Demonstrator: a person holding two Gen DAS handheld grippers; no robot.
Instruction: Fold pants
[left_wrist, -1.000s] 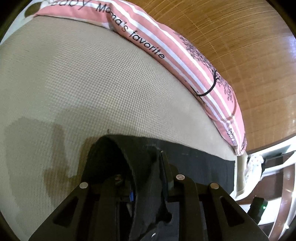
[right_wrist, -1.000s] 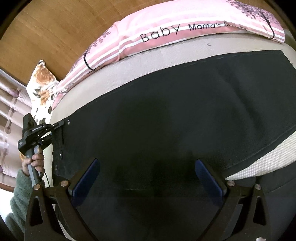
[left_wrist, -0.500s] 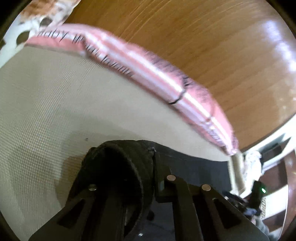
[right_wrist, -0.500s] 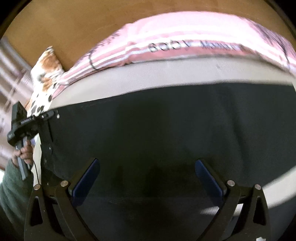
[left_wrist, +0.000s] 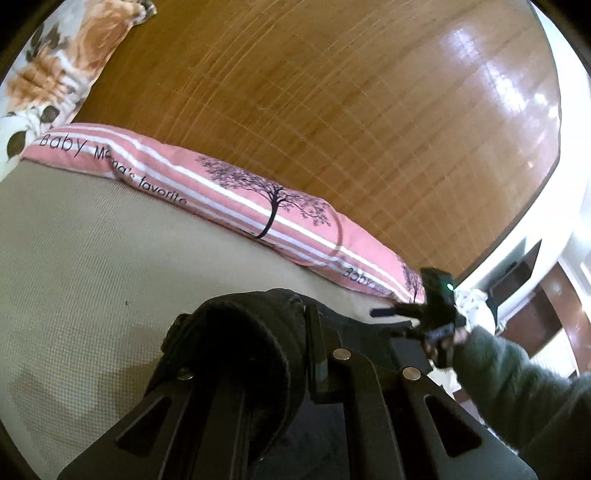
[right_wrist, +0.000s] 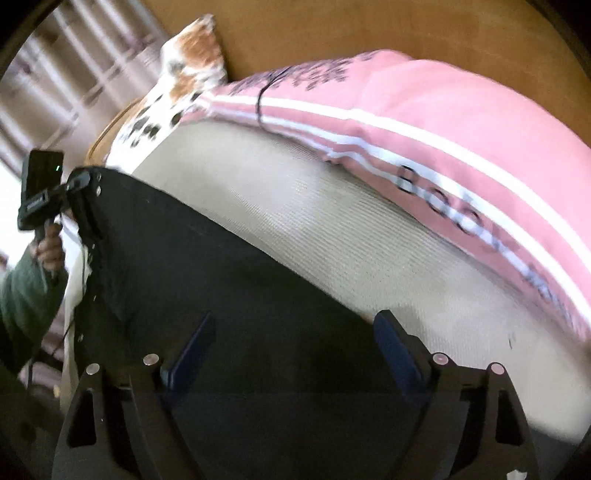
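Observation:
Black pants (right_wrist: 221, 280) lie spread on a beige mattress (right_wrist: 295, 206). In the left wrist view my left gripper (left_wrist: 304, 328) is shut on the pants' (left_wrist: 236, 339) thick waistband, which bulges over its left finger, lifted off the mattress (left_wrist: 92, 258). The right wrist view shows that left gripper (right_wrist: 83, 181) pinching the pants' far left corner. My right gripper (right_wrist: 295, 339) hangs tilted over the dark cloth, jaws wide and closing, blue pads (right_wrist: 192, 347) not pressing on anything. It also appears in the left wrist view, right gripper (left_wrist: 391, 314), held by a green-sleeved hand.
A pink striped pillow (left_wrist: 229, 188) with lettering runs along the mattress's far side, and a floral pillow (left_wrist: 55, 66) sits at its end. A brown woven wall (left_wrist: 332, 110) rises behind them. The bed's edge and dark furniture (left_wrist: 517, 273) are at the right.
My left gripper has risen with the waistband and tipped up, so more wall shows. The right gripper has slid sideways and rolled; its jaws are slightly narrower, and it now appears in the left view.

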